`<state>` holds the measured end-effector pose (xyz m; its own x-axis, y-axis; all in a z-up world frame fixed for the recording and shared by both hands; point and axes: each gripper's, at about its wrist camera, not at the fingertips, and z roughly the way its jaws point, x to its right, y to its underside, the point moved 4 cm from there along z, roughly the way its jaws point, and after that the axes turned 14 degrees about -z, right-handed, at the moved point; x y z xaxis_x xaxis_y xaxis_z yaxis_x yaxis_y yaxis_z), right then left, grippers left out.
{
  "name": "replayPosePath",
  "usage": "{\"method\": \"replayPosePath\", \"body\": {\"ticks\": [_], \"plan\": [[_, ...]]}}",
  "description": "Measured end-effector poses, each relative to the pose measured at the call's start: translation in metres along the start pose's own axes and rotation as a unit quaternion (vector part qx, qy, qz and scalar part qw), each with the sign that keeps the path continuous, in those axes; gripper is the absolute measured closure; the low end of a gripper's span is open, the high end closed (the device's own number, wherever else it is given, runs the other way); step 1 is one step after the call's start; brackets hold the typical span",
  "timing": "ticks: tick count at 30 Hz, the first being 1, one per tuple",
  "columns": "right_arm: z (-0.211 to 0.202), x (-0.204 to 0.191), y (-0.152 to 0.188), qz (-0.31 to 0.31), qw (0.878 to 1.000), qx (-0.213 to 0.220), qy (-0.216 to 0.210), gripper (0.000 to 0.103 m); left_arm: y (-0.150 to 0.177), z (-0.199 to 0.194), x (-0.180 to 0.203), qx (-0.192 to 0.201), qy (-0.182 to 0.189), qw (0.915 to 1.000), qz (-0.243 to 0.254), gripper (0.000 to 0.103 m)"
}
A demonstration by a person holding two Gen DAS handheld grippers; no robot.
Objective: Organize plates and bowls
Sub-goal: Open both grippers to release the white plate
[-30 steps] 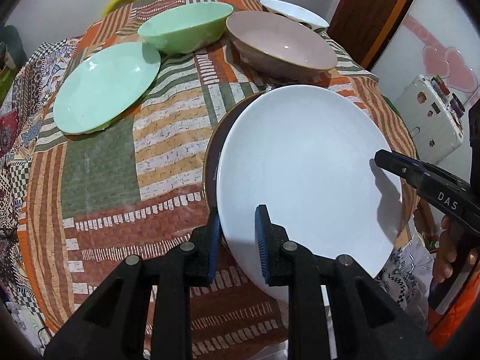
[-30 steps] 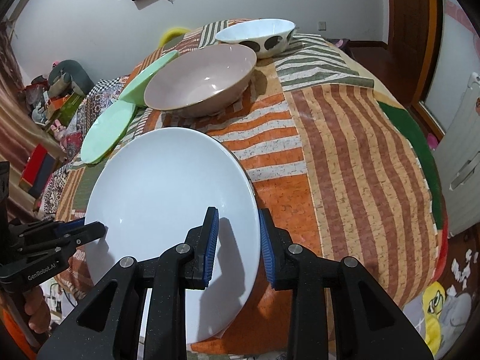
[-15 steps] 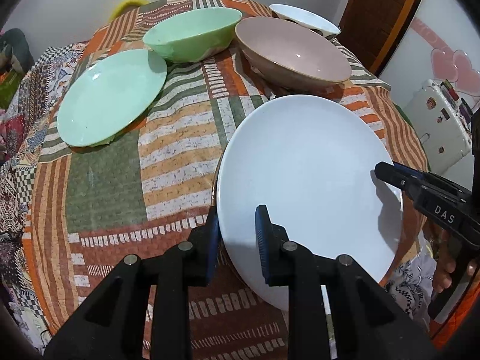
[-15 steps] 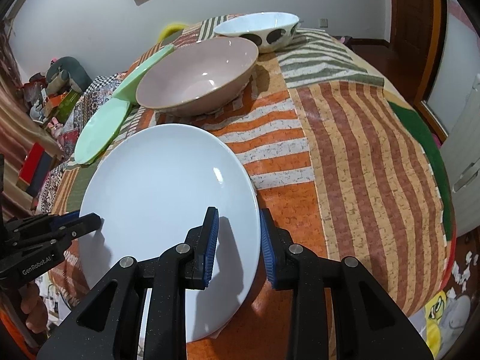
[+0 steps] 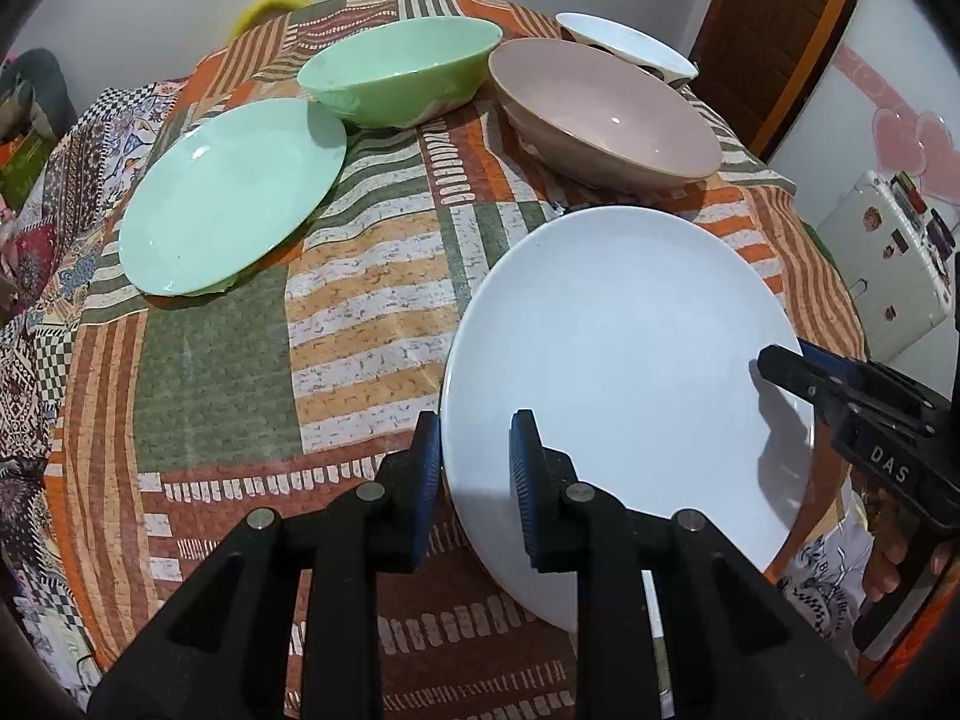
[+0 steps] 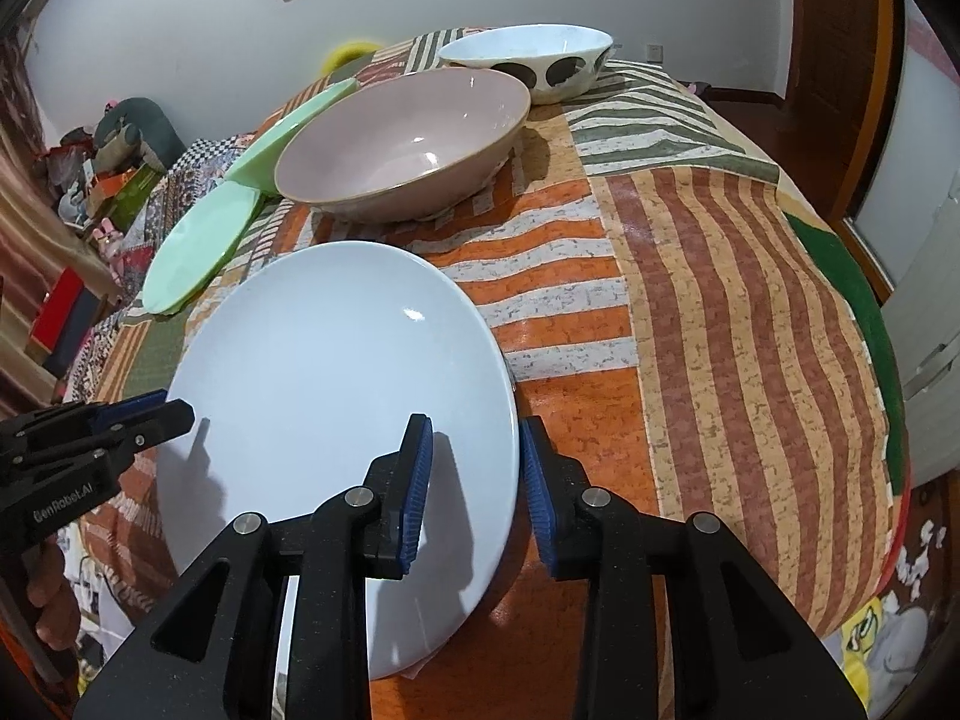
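Observation:
A white plate is held level above the near side of the patterned table. My left gripper is shut on its left rim, and my right gripper is shut on its right rim. A green plate lies at the left. A green bowl, a pink bowl and a white bowl with dark spots stand along the far side.
The round table has a striped patchwork cloth. A wooden door and a white appliance stand to the right. Toys and boxes lie on the floor at the left.
The white plate has risen and shifted with both grippers. The dark plate under its left edge a second ago no longer shows.

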<state>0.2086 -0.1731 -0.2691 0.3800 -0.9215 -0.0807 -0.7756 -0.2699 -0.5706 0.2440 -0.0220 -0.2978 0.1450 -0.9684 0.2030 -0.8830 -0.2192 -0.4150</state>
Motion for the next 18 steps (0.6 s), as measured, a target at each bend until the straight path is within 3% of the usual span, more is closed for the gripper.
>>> {"method": "replayPosePath", "body": {"ticks": [5, 11, 16, 18], "plan": [[-0.015, 0.002, -0.006, -0.009, 1.000, 0.013, 0.022, 0.069, -0.004, -0.018, -0.001, 0.021, 0.007, 0.9998, 0.000, 0.081], [-0.046, -0.003, -0.022, -0.009, 0.998, 0.052, 0.025, 0.064, -0.010, -0.063, -0.007, 0.073, 0.020, 0.9971, 0.004, 0.076], [-0.068, -0.026, -0.041, -0.033, 0.995, 0.091, 0.018, 0.059, -0.020, -0.102, -0.025, 0.125, 0.023, 0.9919, -0.005, 0.050], [-0.071, -0.038, -0.051, -0.042, 0.994, 0.102, 0.008, 0.057, -0.025, -0.113, -0.035, 0.141, 0.024, 0.9896, -0.012, 0.044]]}}
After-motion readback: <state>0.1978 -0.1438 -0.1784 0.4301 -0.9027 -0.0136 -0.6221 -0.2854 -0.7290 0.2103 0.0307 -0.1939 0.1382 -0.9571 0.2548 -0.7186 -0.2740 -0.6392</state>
